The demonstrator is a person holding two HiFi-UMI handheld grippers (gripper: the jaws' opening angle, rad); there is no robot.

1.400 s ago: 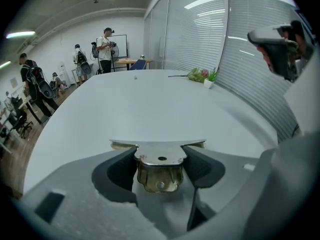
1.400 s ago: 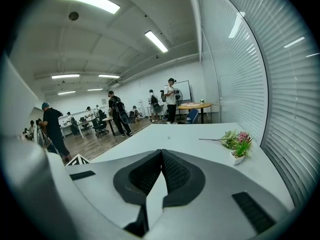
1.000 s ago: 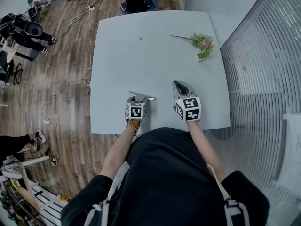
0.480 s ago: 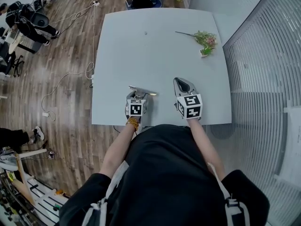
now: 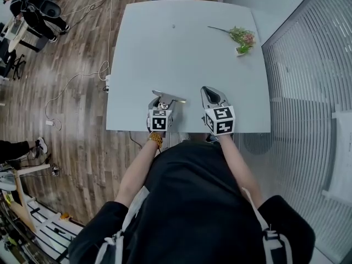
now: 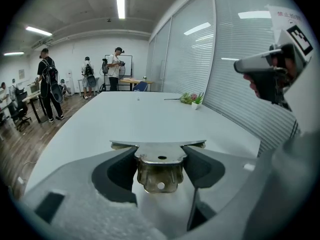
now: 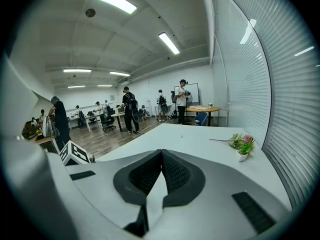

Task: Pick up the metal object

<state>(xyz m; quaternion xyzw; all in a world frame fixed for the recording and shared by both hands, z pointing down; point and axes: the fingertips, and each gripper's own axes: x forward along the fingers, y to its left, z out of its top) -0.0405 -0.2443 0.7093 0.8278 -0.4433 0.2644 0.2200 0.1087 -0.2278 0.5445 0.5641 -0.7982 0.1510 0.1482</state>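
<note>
A flat, winged metal bracket (image 6: 160,156) with a folded tab sits between the jaws of my left gripper (image 6: 160,165), which is shut on it and holds it above the white table (image 5: 165,48). In the head view the metal bracket (image 5: 169,97) sticks out ahead of the left gripper (image 5: 163,102) near the table's front edge. My right gripper (image 5: 209,97) hangs beside it to the right, and in the right gripper view its jaws (image 7: 161,164) meet at the tips, shut with nothing in them.
A small potted flower sprig (image 5: 242,39) lies at the table's far right; a tiny dark speck (image 5: 173,26) sits far centre. Slatted blinds (image 5: 308,92) run along the right. Cables (image 5: 82,76) lie on the wooden floor at the left. People stand far off (image 7: 127,109).
Both grippers have drifted toward the table's front edge, and the left one has risen with the bracket in it. The jaws hold as before.
</note>
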